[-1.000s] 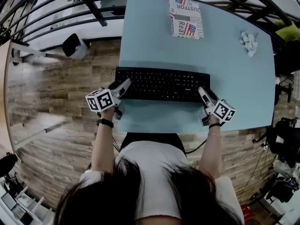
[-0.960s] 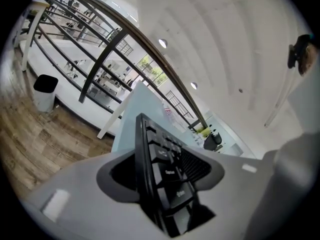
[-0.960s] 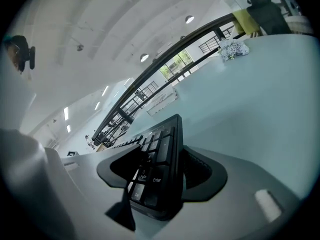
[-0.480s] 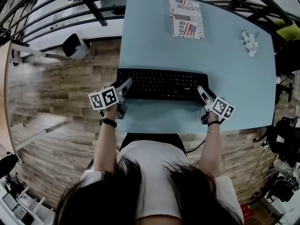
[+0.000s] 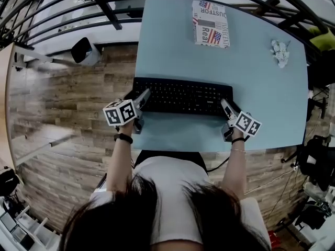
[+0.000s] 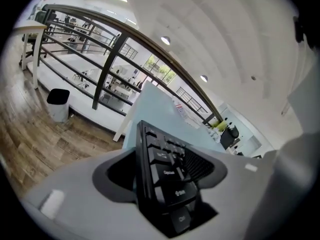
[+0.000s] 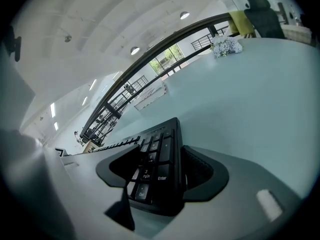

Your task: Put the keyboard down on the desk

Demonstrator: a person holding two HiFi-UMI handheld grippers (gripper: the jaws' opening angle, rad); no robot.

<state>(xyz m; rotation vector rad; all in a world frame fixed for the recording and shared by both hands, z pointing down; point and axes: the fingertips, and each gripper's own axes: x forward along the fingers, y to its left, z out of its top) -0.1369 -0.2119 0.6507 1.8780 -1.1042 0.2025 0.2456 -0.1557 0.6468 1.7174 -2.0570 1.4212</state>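
You are loosening both grips: your left tongs (image 5: 142, 97) and right tongs (image 5: 225, 106) have just been opening, jaws wide, each straddling one end of the keyboard (image 5: 183, 95), which is lying on the desk (image 5: 261, 88) between them.

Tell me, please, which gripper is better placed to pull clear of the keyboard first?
Probably the left gripper. Both grippers' jaws have just been opening with the keyboard between them, but the left one sits off the desk edge, over the floor, while the right gripper is over the desktop.
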